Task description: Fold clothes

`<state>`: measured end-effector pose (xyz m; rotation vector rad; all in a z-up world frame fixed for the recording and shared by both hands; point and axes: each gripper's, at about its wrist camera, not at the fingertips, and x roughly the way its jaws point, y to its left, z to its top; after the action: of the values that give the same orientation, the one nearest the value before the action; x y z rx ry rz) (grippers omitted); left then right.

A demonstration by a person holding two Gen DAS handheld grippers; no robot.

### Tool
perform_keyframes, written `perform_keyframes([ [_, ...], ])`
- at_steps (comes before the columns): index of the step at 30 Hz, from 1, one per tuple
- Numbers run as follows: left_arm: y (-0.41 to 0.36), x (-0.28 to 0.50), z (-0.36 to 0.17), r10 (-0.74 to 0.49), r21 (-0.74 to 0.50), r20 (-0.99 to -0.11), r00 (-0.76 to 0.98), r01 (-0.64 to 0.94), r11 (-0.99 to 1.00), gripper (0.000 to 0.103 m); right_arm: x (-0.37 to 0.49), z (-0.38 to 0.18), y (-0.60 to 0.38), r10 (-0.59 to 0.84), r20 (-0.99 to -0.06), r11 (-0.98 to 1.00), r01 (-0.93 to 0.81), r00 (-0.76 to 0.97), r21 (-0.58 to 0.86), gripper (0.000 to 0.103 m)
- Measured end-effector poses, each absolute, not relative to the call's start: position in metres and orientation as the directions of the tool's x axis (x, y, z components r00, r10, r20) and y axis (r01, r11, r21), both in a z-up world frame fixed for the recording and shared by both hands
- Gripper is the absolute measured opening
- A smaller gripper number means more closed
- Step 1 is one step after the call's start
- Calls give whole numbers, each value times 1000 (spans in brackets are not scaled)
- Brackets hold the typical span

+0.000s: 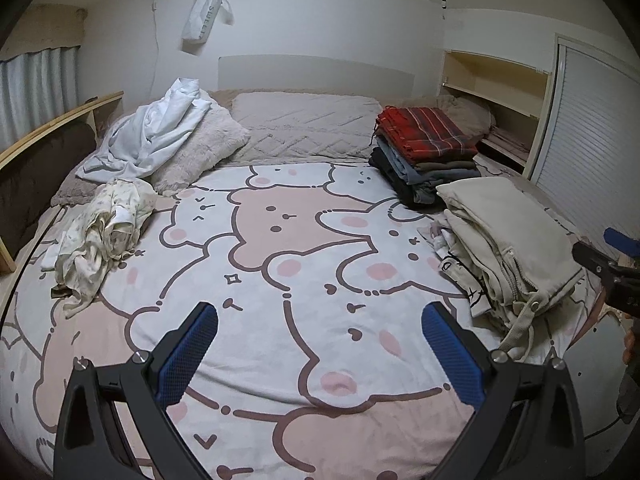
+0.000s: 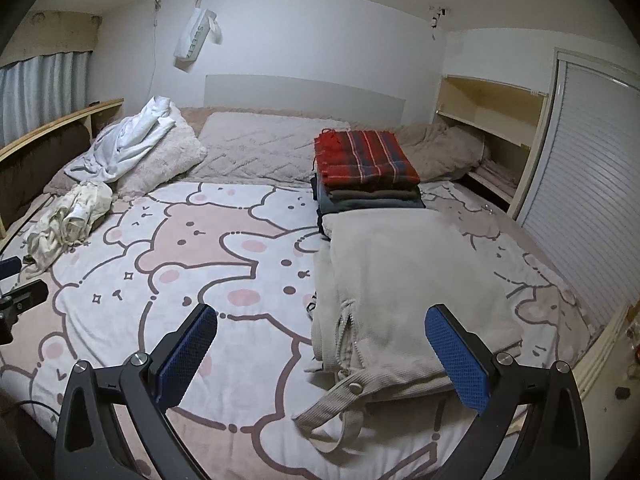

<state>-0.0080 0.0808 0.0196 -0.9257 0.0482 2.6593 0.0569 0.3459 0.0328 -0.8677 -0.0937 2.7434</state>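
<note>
My left gripper (image 1: 320, 344) is open and empty above the bear-print bedspread (image 1: 280, 280). My right gripper (image 2: 320, 344) is open and empty, just above the near end of a folded cream zip jacket (image 2: 408, 280), which also shows in the left wrist view (image 1: 508, 232). A crumpled cream garment (image 1: 104, 228) lies at the bed's left; it also shows in the right wrist view (image 2: 72, 220). A crumpled white garment (image 1: 152, 132) lies on the fluffy pillow (image 1: 200, 148). A stack of folded clothes topped by a red plaid piece (image 1: 428, 132) stands at the far right (image 2: 368, 160).
Beige pillows (image 1: 304, 124) run along the headboard. A wooden rail (image 1: 52, 128) borders the left side. A shelf unit (image 2: 488, 120) and a louvred door (image 2: 592, 200) stand on the right. The right gripper shows at the left wrist view's right edge (image 1: 608, 264).
</note>
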Motion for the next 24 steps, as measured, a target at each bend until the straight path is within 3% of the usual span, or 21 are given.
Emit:
perform_keyframes([
  [24,78,-1,19,286,-70,-608,-740,-309,-948,102,59,29,343,247,-576,-969,-212,-779,-129,103],
])
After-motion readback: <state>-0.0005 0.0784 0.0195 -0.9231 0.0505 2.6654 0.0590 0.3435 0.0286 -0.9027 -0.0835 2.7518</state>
